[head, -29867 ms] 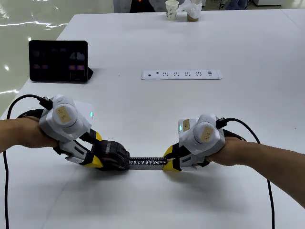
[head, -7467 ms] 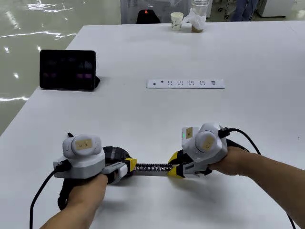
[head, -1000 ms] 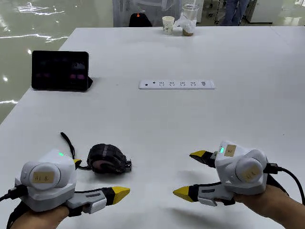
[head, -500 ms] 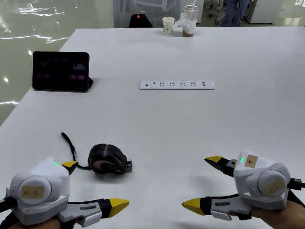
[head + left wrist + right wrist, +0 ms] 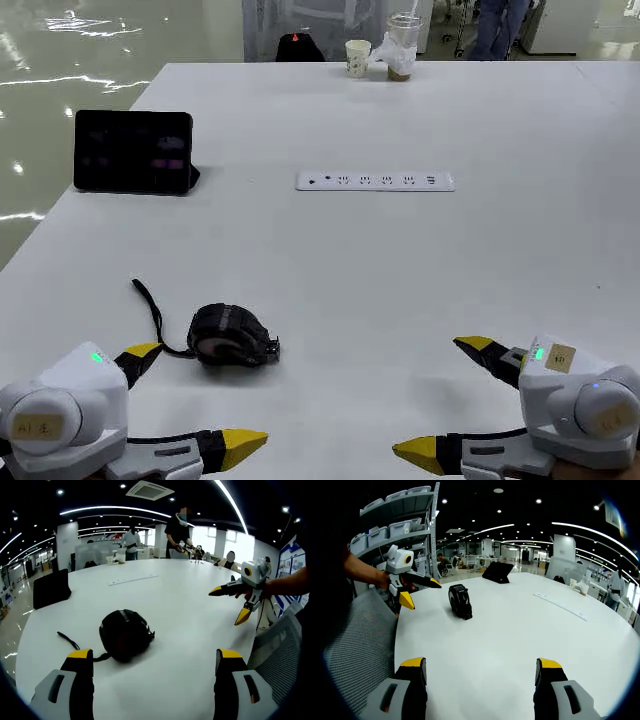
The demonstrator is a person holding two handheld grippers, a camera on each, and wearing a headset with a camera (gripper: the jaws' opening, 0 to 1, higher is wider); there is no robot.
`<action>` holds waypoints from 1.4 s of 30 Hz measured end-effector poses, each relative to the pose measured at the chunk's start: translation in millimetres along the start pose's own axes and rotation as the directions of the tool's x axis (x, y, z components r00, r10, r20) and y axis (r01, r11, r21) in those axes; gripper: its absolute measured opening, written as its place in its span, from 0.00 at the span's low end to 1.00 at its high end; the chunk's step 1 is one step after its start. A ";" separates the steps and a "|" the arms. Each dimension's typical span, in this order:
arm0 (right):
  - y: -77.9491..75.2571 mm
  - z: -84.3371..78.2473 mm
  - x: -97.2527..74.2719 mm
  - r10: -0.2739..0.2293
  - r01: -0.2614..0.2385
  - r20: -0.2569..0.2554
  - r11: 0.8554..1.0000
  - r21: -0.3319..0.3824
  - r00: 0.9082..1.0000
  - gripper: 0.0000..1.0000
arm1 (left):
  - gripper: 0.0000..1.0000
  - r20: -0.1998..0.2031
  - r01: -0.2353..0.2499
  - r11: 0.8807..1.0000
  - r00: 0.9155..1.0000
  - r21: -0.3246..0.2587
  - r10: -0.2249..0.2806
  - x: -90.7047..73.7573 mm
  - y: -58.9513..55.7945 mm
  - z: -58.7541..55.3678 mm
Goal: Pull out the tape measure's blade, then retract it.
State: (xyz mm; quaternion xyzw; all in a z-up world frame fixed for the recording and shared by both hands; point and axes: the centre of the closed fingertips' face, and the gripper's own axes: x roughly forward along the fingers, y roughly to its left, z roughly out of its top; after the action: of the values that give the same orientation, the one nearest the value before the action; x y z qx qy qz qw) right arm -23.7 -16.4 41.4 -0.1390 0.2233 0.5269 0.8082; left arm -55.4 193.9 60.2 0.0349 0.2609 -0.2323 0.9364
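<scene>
Head view: tablet [image 5: 133, 152] and power strip [image 5: 375, 181] lie beyond tape measure [image 5: 232, 335].

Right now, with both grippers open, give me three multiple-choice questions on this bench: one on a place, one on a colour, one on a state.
1. Where is the tape measure? A. on the table, ahead of the left gripper; B. clamped in the right gripper; C. on a chair.
2. What colour are the jaw tips? A. red; B. yellow; C. green.
3. How is the blade? A. drawn out across the table; B. bent upward; C. fully retracted.

1 A: it lies free, the right gripper open and apart from it. 2 B: all four tips are yellow. 3 C: no blade sticks out of it.
</scene>
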 end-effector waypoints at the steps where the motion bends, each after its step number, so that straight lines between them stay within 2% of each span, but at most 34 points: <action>1: -0.2 -0.2 -0.8 -0.004 0.004 0.005 1.000 0.004 1.000 0.93 | 0.99 0.001 -0.001 1.000 1.000 0.001 0.001 -0.8 -0.3 -0.1; 7: -1.5 -2.5 -9.0 -0.018 0.017 0.018 0.999 0.031 1.000 0.99 | 0.99 0.018 0.005 1.000 1.000 -0.004 -0.005 -4.8 -2.7 0.0; 15: -1.0 -6.3 -16.4 -0.033 0.031 0.033 0.997 0.068 0.999 0.99 | 0.99 0.043 0.012 1.000 0.999 -0.013 -0.012 -7.2 -4.1 0.6; 25: -2.0 -4.7 -21.9 -0.053 0.048 0.063 0.996 0.075 0.997 0.99 | 0.99 0.034 0.017 1.000 0.999 0.001 -0.017 -9.5 -5.0 -1.9; 38: -0.6 -5.6 -23.6 -0.041 0.037 0.055 0.997 0.070 0.998 0.99 | 0.99 0.025 0.012 1.000 1.000 -0.008 -0.012 -10.8 -2.2 -3.6; 42: -0.5 -4.2 -23.2 -0.037 0.033 0.055 0.997 0.069 0.998 0.99 | 0.99 0.023 0.026 1.000 0.999 -0.015 -0.025 -10.8 -5.0 -3.8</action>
State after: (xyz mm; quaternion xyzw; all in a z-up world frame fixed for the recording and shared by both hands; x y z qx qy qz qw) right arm -32.2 -36.8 49.6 -0.1002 0.2158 0.5085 0.8275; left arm -67.7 194.7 62.6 0.0218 0.2522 -0.2425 0.9365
